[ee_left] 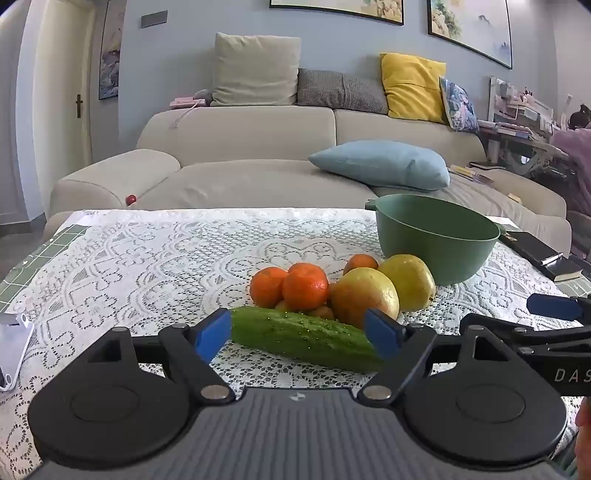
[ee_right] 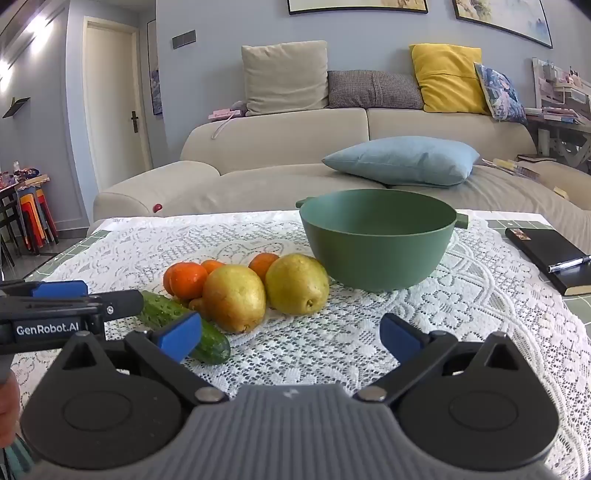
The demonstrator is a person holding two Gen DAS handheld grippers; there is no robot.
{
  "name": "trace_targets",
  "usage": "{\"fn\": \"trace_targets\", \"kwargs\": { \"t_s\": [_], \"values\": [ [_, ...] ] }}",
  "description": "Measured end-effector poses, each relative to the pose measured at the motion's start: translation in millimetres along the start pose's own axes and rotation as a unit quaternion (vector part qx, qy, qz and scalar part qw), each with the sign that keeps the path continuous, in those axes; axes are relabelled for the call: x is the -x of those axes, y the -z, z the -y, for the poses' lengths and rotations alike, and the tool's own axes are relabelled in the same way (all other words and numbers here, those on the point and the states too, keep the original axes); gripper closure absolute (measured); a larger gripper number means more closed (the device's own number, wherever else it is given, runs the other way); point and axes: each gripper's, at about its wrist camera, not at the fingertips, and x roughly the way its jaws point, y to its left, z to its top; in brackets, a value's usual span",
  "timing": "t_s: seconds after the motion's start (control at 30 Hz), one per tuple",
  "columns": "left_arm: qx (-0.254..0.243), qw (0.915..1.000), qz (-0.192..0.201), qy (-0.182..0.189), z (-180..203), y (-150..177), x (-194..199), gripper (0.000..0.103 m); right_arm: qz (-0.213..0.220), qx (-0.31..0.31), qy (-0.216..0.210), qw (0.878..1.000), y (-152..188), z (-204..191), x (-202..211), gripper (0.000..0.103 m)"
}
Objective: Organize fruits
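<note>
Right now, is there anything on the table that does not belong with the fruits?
Yes. A cucumber lies at the near edge of the pile, beside the tangerines and two pears; it is a vegetable among fruit. The green bowl shows nothing inside.

We are in a home living room. We see a wide beige sofa piled with cushions, among them a yellow cushion and a blue pillow, framed paintings on a pale blue wall, a white door, and a low table under a lace tablecloth.
</note>
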Motion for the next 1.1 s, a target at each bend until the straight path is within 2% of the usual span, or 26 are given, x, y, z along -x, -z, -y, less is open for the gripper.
{"fn": "trace_targets", "kwargs": {
  "t_s": [0.3, 1.1],
  "values": [
    [0.002, 0.9999, -0.005, 0.010, -8.4, 2.2, 0.8, 0.008, 0.002, -0.002, -0.001, 1.000, 0.0, 0.2, 1.7, 0.004],
    [0.002, 0.9999, -0.010, 0.004, -0.9, 2.7, -3.1, 0.008, 0.003, -0.004, -0.003, 1.000, 0.5, -1.8, 1.4, 0.004]
  ]
}}
